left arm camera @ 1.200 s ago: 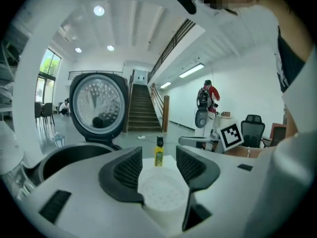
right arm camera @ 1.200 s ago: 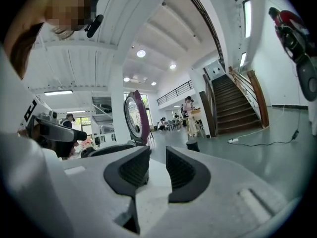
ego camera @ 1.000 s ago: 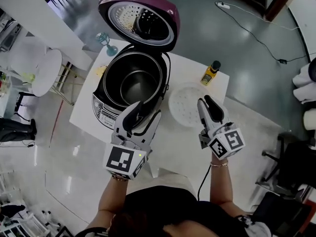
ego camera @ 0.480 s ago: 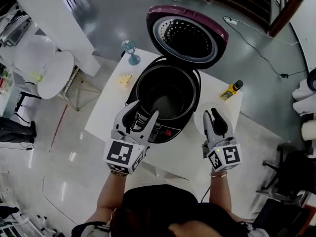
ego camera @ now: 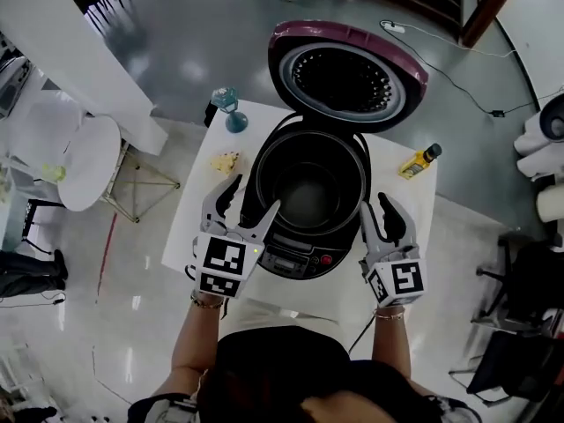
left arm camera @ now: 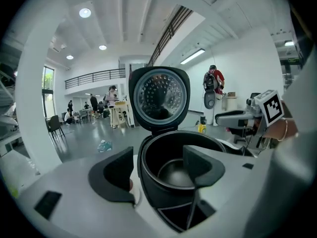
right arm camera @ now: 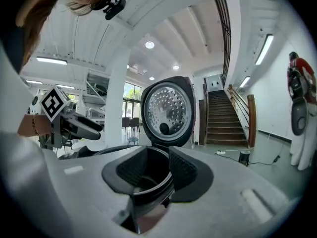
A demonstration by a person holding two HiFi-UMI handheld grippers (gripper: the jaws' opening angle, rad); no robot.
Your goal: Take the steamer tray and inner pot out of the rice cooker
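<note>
Currently the rice cooker (ego camera: 296, 259) stands mid-tabletop on the white table (ego camera: 231, 141), with its lid (ego camera: 346, 77) raised at the far side. The inner pot (ego camera: 310, 192) is seated in the cooker body. The left gripper (ego camera: 254, 194) is at the cooker's near-left side. Its jaws have just been opening and stand wide apart, one pad outside the cooker wall and one over the pot's mouth, neither pressing. The right gripper (ego camera: 377, 208) is at the near-right side. Its jaws have just been opening to a narrow gap and grip nothing. A glass (ego camera: 231, 111) occupies the far-left corner, and a yellow bottle (ego camera: 419, 160) stands by the right edge.
</note>
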